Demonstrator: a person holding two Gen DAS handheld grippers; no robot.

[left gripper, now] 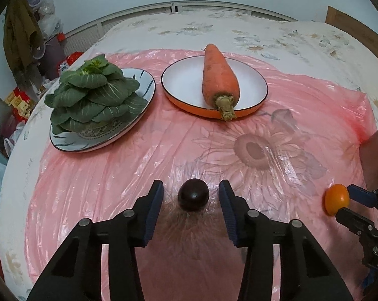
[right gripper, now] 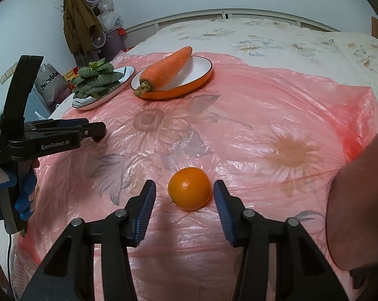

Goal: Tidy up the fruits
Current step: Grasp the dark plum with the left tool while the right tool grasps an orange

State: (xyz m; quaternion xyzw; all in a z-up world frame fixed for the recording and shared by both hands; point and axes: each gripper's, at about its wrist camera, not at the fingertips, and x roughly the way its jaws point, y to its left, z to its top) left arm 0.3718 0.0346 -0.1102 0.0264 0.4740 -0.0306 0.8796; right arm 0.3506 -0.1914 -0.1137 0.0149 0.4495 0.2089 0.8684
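We see the left gripper [left gripper: 191,195] spread around a dark round fruit [left gripper: 193,194], its blue pads standing clear of the fruit on both sides. The right gripper [right gripper: 184,192] is likewise spread, with an orange fruit [right gripper: 189,188] between its fingers and a gap at each pad. Both fruits lie on a pink plastic sheet [left gripper: 138,155] laid over a flowered bedcover [left gripper: 276,32]. In the right wrist view the left gripper's fingertips hide the dark fruit, and a gloved hand [right gripper: 23,195] at the left edge is cut off by the frame. A bare limb at the right edge of both views is too cropped for us to say which part it is.

Between the grippers and the dishes the sheet lies open. Farther back an orange-rimmed plate [left gripper: 254,80] carries a carrot [left gripper: 220,80], whose stalk end overhangs the near rim and whose tip overhangs the far rim. Just to its left a patterned plate [left gripper: 98,143] holds a leafy green vegetable [left gripper: 93,97]. Beyond the bed's left edge, clutter is hard to make out.
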